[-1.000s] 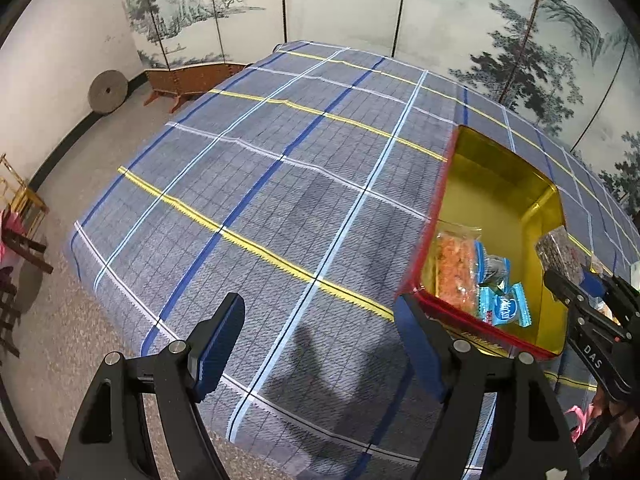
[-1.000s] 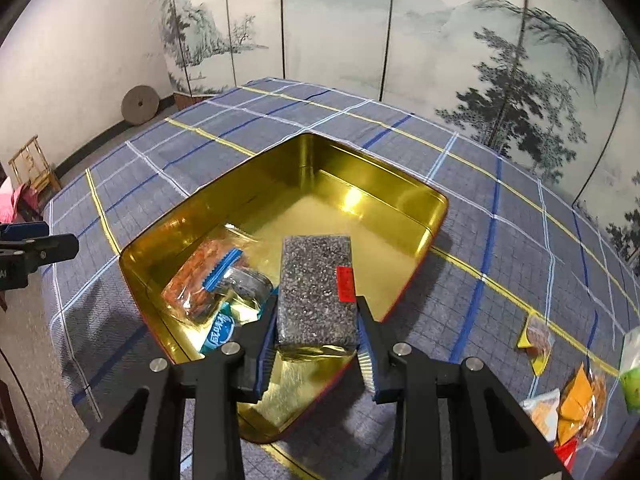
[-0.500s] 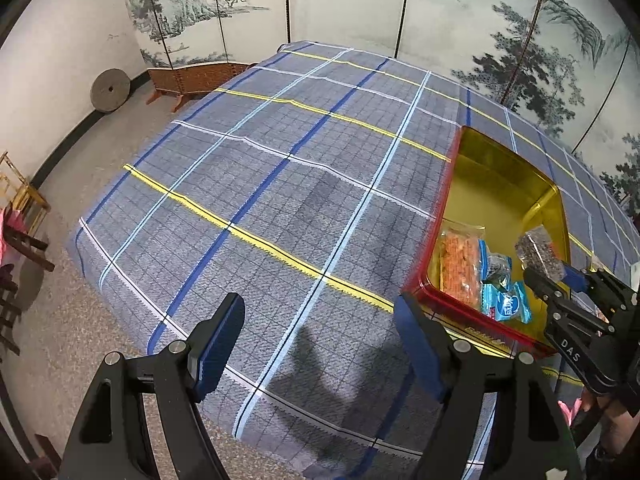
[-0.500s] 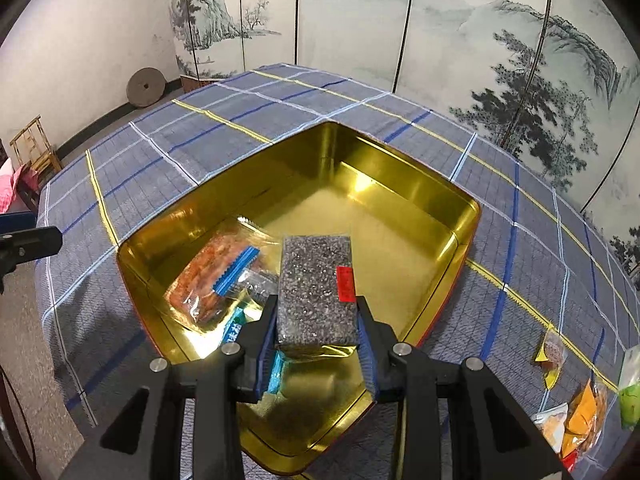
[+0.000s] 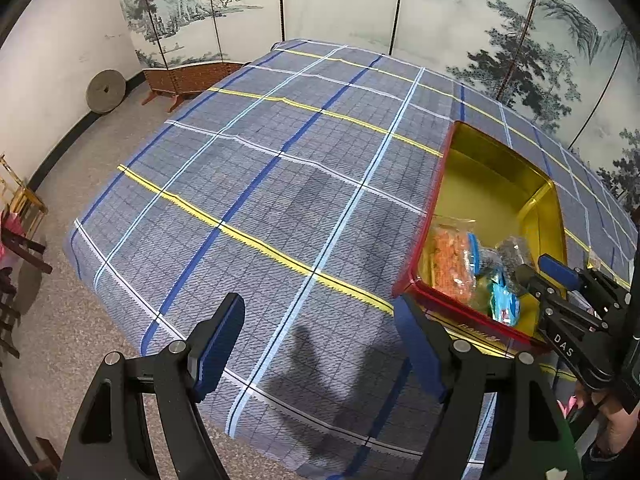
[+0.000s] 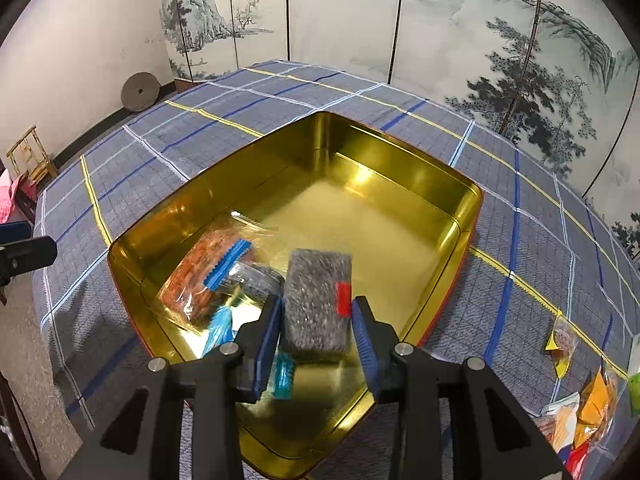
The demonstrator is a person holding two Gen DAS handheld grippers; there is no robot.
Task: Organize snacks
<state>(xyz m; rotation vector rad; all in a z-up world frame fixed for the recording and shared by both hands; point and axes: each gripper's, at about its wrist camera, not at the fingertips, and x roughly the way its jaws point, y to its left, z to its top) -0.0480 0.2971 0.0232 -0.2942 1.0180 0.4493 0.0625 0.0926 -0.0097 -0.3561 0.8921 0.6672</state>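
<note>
A gold tin with red outer walls [image 6: 400, 148] stands on the plaid tablecloth. It holds an orange snack bag [image 6: 200, 276], a small dark packet [image 6: 256, 278] and a blue packet [image 6: 218, 328] near its front left corner. My right gripper [image 6: 316, 306] hangs over the tin's front part and its jaws are opening. A dark speckled packet with a red label [image 6: 316, 280] is blurred between the pads, tilted and loose. My left gripper [image 5: 318, 304] stands open over bare cloth left of the tin [image 5: 440, 200], nothing between its fingers. The right gripper [image 5: 536, 268] also shows there.
Several loose snack packets [image 6: 560, 344] lie on the cloth right of the tin, more at the lower right [image 6: 592, 400]. A painted folding screen stands behind the table. The table's left edge drops to the floor, where a round millstone [image 5: 105, 92] leans on the wall.
The right gripper has come down closer to the tin's floor. Its pads have parted slightly and the speckled packet has slipped and tilted between them. The left gripper has stayed put.
</note>
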